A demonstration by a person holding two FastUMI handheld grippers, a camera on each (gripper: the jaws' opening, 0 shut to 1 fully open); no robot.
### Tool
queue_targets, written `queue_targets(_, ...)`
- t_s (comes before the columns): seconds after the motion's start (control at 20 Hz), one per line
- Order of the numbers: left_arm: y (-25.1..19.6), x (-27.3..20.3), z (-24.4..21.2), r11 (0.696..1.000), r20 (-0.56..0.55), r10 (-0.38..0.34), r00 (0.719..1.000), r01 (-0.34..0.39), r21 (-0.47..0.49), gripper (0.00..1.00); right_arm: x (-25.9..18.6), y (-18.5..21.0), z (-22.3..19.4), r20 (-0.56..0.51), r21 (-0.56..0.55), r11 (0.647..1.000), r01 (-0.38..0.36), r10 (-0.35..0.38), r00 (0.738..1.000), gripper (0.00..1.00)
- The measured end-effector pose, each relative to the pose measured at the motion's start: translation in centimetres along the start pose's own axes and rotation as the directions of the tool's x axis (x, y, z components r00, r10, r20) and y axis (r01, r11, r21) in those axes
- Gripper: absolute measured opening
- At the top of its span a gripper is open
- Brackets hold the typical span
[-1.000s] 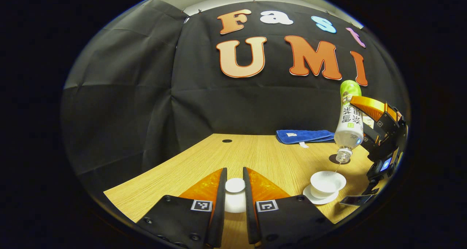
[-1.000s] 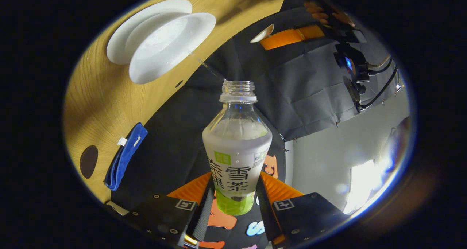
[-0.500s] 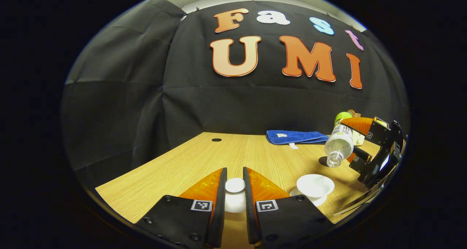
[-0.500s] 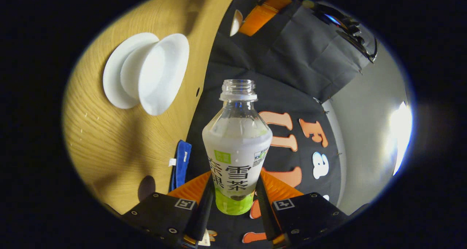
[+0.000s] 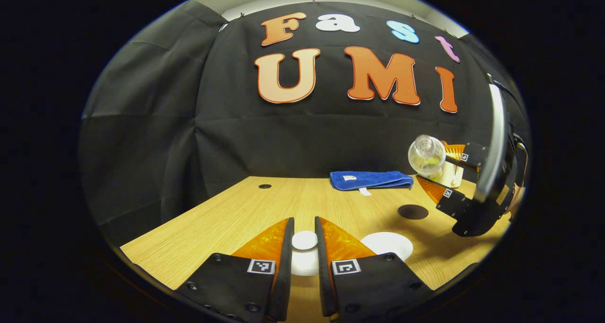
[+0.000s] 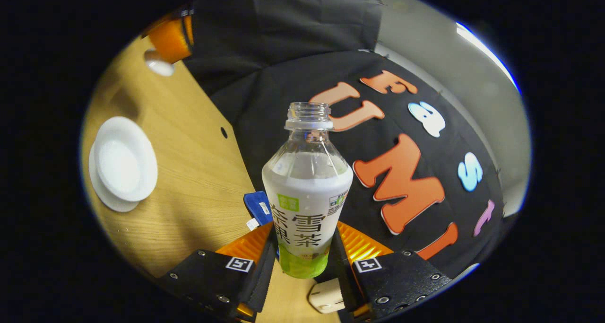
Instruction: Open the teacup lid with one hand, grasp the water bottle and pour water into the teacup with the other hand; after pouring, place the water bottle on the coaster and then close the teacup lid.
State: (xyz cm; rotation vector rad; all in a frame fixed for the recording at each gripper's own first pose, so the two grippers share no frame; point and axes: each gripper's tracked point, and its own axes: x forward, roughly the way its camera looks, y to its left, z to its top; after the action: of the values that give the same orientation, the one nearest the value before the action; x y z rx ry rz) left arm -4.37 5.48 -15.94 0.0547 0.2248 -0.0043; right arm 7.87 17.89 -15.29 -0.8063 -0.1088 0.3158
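Black cloth wall [image 5: 156, 138] behind wooden table [image 5: 227, 219]; pale wall [image 6: 425, 53] above.

Left gripper view: mounted low over the table [image 5: 246, 209], facing level toward the back cloth wall [image 5: 283, 138], own fingers at bottom edge close to lens. Far right side takes in the right gripper [image 5: 442, 174] at middle distance.

Right gripper view: rolled sideways, table [image 6: 189, 171] running up the left, wall [image 6: 293, 44] across top and right; bottle [image 6: 307, 190] very near lens, dead centre. Upper left takes in the left gripper [image 6: 163, 60], far off.

Shared: table, teacup [image 5: 387, 244] [image 6: 124, 164], blue towel [image 5: 368, 179] [image 6: 258, 207], wall.
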Motion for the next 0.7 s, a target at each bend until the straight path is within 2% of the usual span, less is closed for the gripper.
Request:
queue_targets(0.1,-0.8,0.0,0.4,1.000,0.006,-0.013,1.000,0.013,0.000,0.29,0.8,-0.8,-1.3,-0.046,0.153,0.988,-0.011,0.019,0.999,0.63)
queue_targets(0.25,-1.8,0.1,1.0,1.000,0.019,-0.031,0.999,0.031,-0.001,0.29,2.1,-0.8,-3.3,-0.113,0.331,0.943,-0.020,0.061,0.992,0.63)
queue_targets(0.35,-2.5,0.1,1.4,0.999,0.033,-0.041,0.999,0.041,-0.001,0.29,2.9,-0.7,-4.9,-0.147,0.441,0.897,-0.034,0.109,0.983,0.63)
queue_targets(0.5,-3.5,0.2,1.6,0.998,0.036,-0.057,0.998,0.057,0.004,0.30,3.3,-0.4,-6.2,-0.156,0.588,0.807,-0.064,0.191,0.969,0.63)
queue_targets(0.7,-4.5,0.2,1.6,0.997,0.028,-0.074,0.997,0.074,0.005,0.29,3.7,0.5,-7.1,-0.167,0.688,0.722,-0.072,0.255,0.952,0.63)
